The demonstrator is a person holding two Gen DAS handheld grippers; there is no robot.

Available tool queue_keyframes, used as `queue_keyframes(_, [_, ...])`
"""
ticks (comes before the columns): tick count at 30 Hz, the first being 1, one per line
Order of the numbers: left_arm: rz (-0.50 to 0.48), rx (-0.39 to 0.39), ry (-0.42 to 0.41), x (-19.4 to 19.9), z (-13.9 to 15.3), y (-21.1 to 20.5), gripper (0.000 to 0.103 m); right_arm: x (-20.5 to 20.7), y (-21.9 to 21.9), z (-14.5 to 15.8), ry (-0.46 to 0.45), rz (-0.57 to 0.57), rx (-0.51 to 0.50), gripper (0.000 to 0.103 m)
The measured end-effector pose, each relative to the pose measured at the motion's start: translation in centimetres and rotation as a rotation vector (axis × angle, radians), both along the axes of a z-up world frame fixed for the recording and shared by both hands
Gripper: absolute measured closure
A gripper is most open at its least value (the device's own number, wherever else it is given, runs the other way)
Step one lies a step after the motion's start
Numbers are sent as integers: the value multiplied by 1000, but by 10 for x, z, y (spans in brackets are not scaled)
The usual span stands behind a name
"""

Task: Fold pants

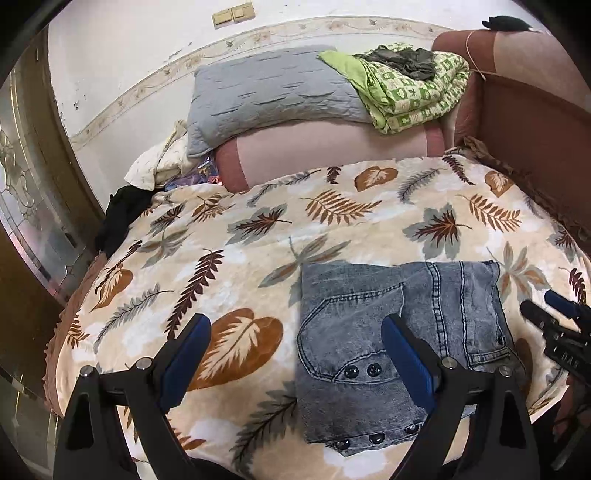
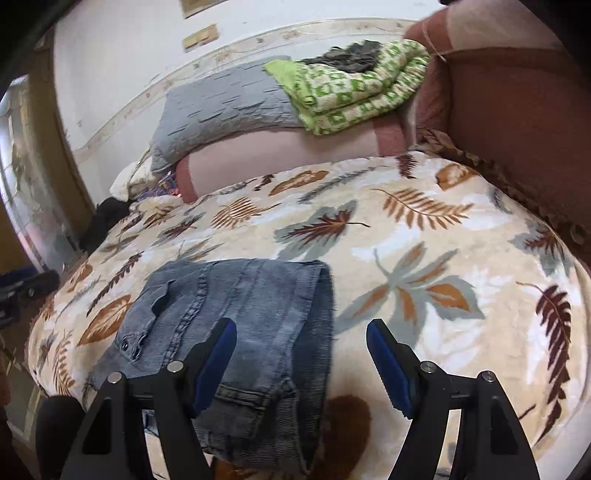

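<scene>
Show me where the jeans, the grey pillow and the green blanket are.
jeans (image 1: 369,295), left wrist view, on the back pocket.
grey pillow (image 1: 266,92), left wrist view, on its top face.
green blanket (image 2: 351,99), right wrist view, on its folded side.

Legible text: one item. White letters "DAH" on the black body of the right gripper, seen in the left wrist view well to the right of the left gripper's fingers; the last letter is uncertain. Wall plates, far ahead of the fingers: no readable marking. Jeans, studs and pocket between and ahead of the fingers: no label or brand readable. Right wrist view: nothing readable.
</scene>
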State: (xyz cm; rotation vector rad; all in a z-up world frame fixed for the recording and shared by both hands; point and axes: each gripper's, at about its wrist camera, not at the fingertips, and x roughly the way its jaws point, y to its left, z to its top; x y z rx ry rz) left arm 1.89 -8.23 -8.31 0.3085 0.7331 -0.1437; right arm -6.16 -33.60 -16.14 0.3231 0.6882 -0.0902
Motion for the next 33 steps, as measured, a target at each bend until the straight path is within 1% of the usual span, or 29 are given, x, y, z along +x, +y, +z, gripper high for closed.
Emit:
queue_keyframes(5, [11,19,23,2,-4,-4,10,-1,-5,3,-18,-14,24,27])
queue_keyframes(9, [9,27,12,0,-2,-7,10,0,2,4,-18,4,-7,27])
queue_keyframes(15, [-1,34,29,0,-6,-11,10,1,10,3,-11,24,-49,27])
queue_keyframes(33, [14,24,57,4,-16,-3,10,6,20,-1,12,39,-89,27])
